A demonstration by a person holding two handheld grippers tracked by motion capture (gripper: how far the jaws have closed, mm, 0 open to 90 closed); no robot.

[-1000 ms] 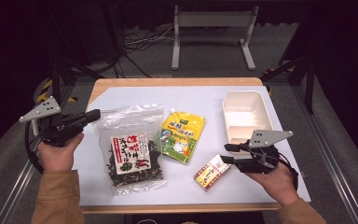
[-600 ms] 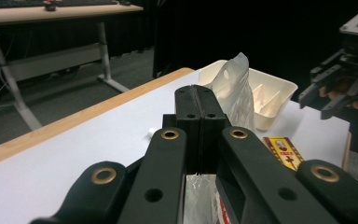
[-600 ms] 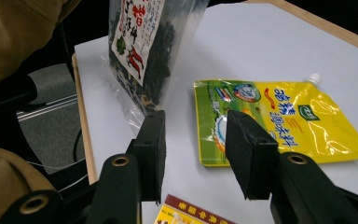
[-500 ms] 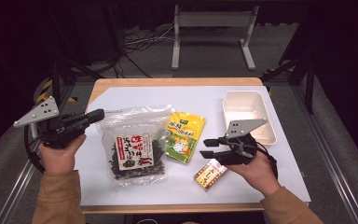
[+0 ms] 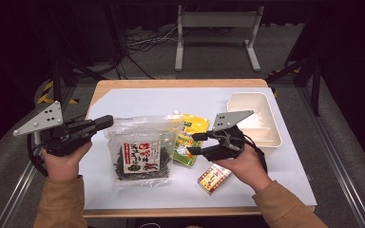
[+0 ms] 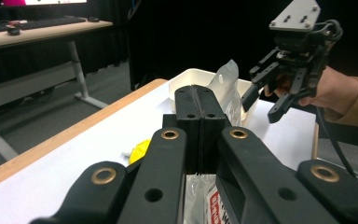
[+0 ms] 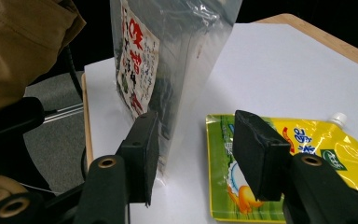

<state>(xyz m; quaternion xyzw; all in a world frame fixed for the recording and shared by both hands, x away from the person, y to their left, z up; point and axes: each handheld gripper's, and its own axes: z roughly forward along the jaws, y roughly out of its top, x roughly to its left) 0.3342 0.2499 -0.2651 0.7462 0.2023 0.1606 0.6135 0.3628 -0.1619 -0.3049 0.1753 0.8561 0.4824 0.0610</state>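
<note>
Since prev frame: right hand-held gripper (image 5: 194, 144) shifted left to yellow pouch (image 5: 190, 137) at frame centre, jaws just opening, nothing clamped. Left hand-held gripper (image 5: 105, 121) jaws together, tip at seaweed bag (image 5: 140, 153). Tray (image 5: 266, 118) holds nothing; prob. all packing left.

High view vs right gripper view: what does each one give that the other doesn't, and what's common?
High view adds: the cream rectangular plastic tray, the small red-and-yellow box and the shut left gripper. Right gripper view adds a close look at the right gripper: it is open, its jaws have just been opening, and the edge of the clear bag of dark seaweed lies between them, unpressed. Shared: that bag, the yellow-green spouted pouch and the white table sheet.
</note>
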